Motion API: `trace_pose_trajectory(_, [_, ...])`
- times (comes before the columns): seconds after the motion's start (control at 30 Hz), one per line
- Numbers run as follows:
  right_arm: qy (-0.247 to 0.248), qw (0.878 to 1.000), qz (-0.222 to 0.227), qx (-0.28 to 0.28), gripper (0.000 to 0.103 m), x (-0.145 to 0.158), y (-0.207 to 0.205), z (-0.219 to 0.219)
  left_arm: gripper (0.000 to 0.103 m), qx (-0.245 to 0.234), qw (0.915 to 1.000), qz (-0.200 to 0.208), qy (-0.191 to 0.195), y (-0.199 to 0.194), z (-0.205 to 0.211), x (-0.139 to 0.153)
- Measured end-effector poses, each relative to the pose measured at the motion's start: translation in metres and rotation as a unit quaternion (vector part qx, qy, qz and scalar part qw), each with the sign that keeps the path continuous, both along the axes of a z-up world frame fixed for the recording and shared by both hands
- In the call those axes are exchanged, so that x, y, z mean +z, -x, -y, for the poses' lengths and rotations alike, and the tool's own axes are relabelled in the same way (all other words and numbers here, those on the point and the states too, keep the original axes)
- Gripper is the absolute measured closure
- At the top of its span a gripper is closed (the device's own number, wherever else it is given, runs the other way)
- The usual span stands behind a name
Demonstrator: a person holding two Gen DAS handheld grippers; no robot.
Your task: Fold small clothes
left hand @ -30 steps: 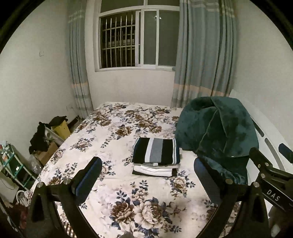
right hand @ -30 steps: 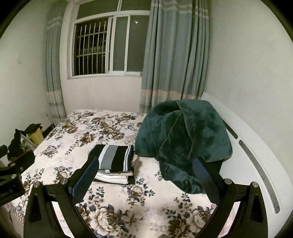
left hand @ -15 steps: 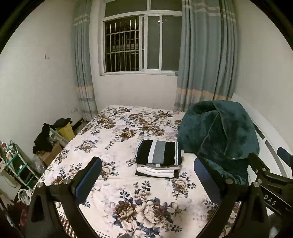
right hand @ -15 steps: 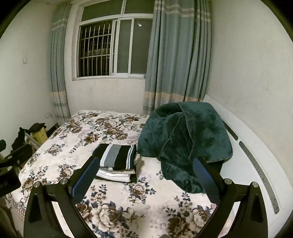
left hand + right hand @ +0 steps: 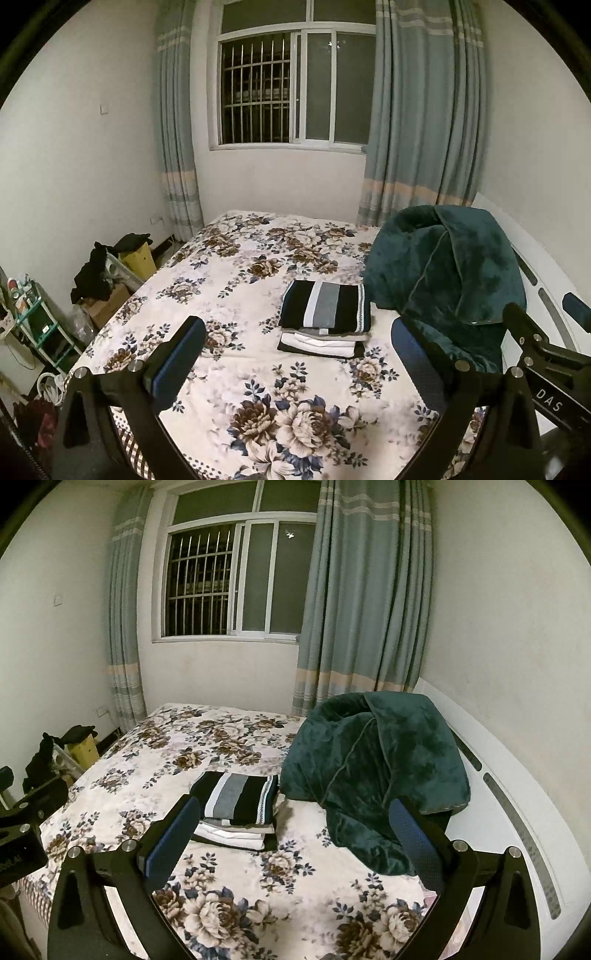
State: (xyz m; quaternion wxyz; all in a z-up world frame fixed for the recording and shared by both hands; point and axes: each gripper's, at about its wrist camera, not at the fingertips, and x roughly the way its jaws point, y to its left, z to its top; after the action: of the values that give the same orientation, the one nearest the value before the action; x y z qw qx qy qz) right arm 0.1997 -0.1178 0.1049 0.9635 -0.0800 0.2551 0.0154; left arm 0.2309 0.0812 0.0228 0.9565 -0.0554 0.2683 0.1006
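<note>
Home bedroom. Bed [image 5: 236,280] w/ floral sheet fills the space ahead of the left claw [image 5: 295,354]; white headboard [image 5: 517,812] to its right w/ dark green blanket [image 5: 376,768] heaped against it. Barred window [image 5: 291,88] w/ grey-blue curtains [image 5: 424,118] on the far wall. Left of the claw, beside the bed: small rack [image 5: 33,325], boxes [image 5: 107,306] & dark clothes [image 5: 92,273] on the floor.

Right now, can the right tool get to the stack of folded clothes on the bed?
Probably yes. The right tool is open and empty, and the stack of folded clothes lies ahead on the bed with nothing between. The green blanket sits beside the stack, not over it.
</note>
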Motion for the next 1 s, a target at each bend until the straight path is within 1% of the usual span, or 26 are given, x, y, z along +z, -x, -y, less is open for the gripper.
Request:
trace_pose_trajectory(0.33, [-0.006, 1.0, 0.0, 0.008, 0.0, -0.003, -0.001, -0.002, 0.0, 0.001, 1.0, -0.002, -0.003, -0.004, 0.002, 0.002])
trace_pose_trajectory(0.57, [-0.007, 1.0, 0.0, 0.008, 0.0, -0.005, 0.0, -0.002, 0.0, 0.005, 1.0, -0.007, 0.002, 0.0, 0.0, 0.001])
trace_pose_trajectory(0.87, [-0.007, 1.0, 0.004, 0.007, 0.0, -0.006, -0.001, -0.003, 0.0, 0.011, 0.9999, -0.004, -0.006, 0.005, -0.002, 0.001])
trace_pose_trajectory(1.0, [-0.008, 1.0, 0.006, 0.004, 0.0, -0.011, 0.003, -0.008, 0.0, 0.01, 0.9999, -0.004, -0.007, 0.005, -0.002, 0.0])
